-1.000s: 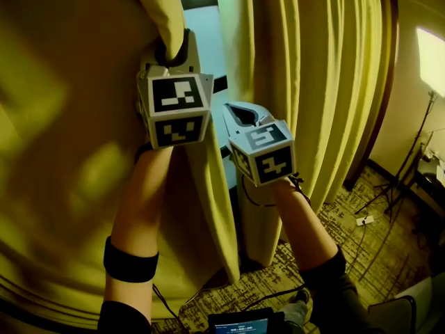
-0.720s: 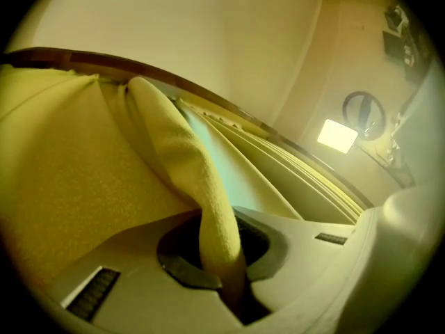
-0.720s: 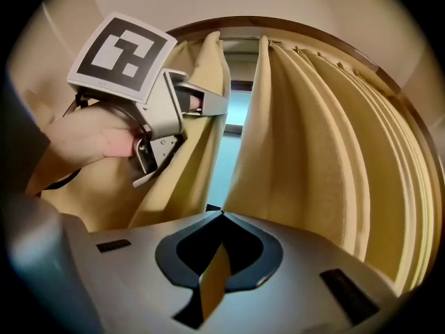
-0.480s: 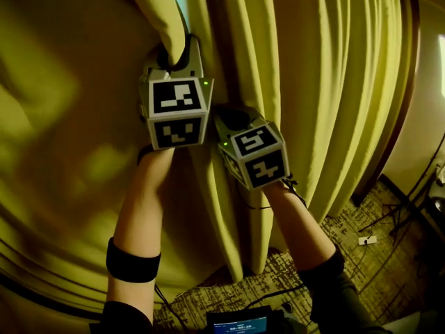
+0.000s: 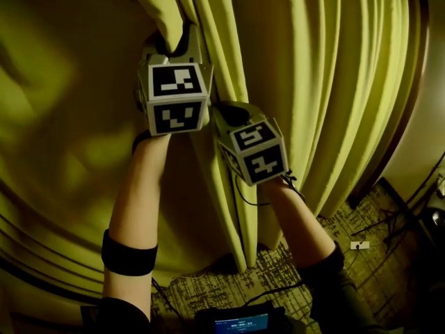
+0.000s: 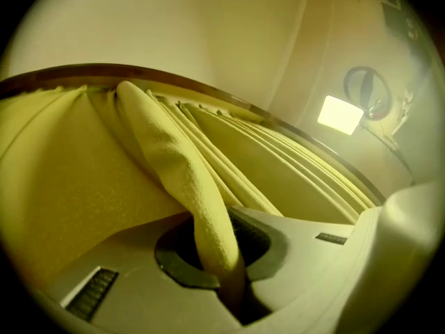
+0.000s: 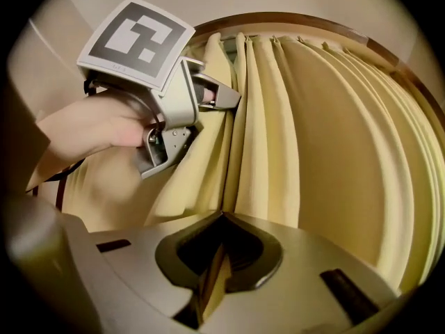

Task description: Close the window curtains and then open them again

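Clamped in right gripper: thin yellow curtain edge. Upper left: left gripper in hand, tips against curtain fold. Above: curved wooden rail.

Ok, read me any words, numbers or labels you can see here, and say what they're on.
No readable text anywhere.
Screen at the bottom edge of the head view: a bluish line, too small to read.
Left marker cube and right marker cube: black-and-white square patterns only, no words.
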Demonstrator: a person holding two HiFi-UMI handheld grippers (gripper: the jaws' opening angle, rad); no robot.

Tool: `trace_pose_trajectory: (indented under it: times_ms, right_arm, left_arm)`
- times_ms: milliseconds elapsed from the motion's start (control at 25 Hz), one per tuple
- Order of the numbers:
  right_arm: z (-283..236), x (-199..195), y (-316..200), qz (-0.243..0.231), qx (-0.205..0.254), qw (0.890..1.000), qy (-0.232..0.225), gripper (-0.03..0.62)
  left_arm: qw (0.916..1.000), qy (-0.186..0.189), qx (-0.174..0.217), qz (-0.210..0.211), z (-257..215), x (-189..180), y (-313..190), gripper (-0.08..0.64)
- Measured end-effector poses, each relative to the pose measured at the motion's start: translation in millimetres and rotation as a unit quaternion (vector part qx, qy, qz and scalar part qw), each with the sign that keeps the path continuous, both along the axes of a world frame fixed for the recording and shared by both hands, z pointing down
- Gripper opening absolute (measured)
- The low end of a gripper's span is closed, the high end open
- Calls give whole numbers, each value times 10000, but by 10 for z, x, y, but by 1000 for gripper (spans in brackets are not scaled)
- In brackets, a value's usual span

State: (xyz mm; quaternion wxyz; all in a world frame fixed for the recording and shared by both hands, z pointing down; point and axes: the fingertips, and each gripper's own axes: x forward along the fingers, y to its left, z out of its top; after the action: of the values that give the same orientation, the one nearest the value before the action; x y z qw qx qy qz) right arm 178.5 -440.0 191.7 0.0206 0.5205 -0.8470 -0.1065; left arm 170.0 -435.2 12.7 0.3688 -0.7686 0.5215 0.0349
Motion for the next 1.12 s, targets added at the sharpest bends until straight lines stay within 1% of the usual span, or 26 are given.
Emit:
trace_pose_trajectory:
  times_ms: [160,240,360,480,600,680,840,960,1120]
  right_arm:
    - [53,276,8,43,-88,9999,-43,14]
    - [59,388,-17,128,-100,9998,-130,14]
    - [72,531,-34,335,-100,9993,-163,12]
    - [139,525,1,501,-77,9986,-176,12]
    - [151,455,-25,657,-100,9977,-157,12]
    - [129,438,-4,749,-105,9970,-133,13]
    - [174,376,-1,861,-128,9961,-126,14]
    - [207,277,121,896,-144,9958,-90,14]
    - [270,199,413,812,-141,9966,-5,14]
  left_arm:
    - [9998,108,-70,165,-15,342,32,21]
    - [9996,98,-87,269,-11,510,28,20]
    - [9981,71,-217,579,-10,672,68,20]
    - [9967,86,-211,777,50,616,174,20]
    - [9952,71,-232,943,63,537,131,21]
    - [9942,202,-247,1023,47,452,124,23]
    - [9926,500,-288,1071,78,266,41,32]
    - [9919,520,-327,1108,109,167,109,49]
    - [9934,485,-367,975,148,26,358,75]
